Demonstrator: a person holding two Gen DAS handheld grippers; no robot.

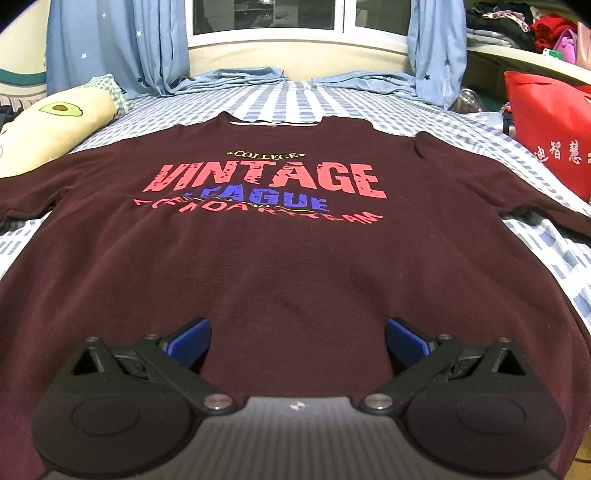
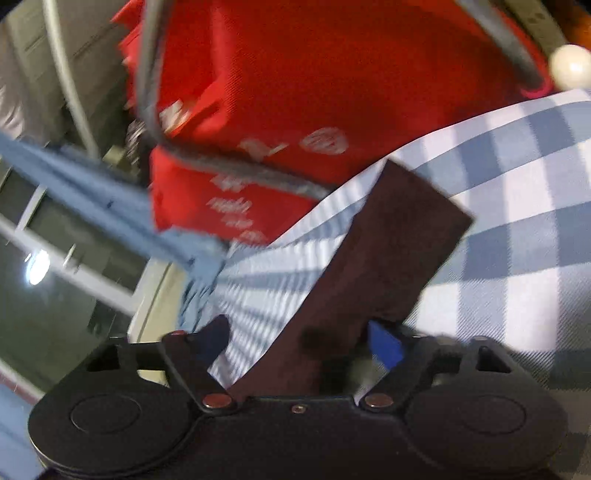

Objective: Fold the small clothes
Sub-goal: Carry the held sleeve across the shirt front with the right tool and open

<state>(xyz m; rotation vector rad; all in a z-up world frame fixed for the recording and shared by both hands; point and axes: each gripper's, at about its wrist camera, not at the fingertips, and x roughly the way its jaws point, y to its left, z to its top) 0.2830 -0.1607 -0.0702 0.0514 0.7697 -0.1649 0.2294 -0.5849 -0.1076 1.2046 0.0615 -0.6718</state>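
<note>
A dark maroon T-shirt [image 1: 295, 266] with a "VINTAGE LEAGUE" print lies spread face up on the blue checked bed sheet [image 1: 535, 258], collar at the far end and both sleeves out to the sides. My left gripper [image 1: 297, 338] hovers open over the shirt's near lower part, its blue pads [image 1: 192, 339] wide apart with nothing gripped. In the rolled, blurred right wrist view, one maroon sleeve [image 2: 388, 240] runs between the fingers of my right gripper [image 2: 299, 343]. The jaws stand apart, and sheet shows between the left finger and the cloth.
A red bag [image 1: 546, 133] [image 2: 295, 92] stands at the bed's right edge, close to the sleeve. An avocado pillow [image 1: 55, 125] lies at the left. Blue curtains [image 1: 110, 44] and folded blue garments [image 1: 229, 79] sit at the far end under the window. A clothes pile [image 1: 517, 26] fills the right shelf.
</note>
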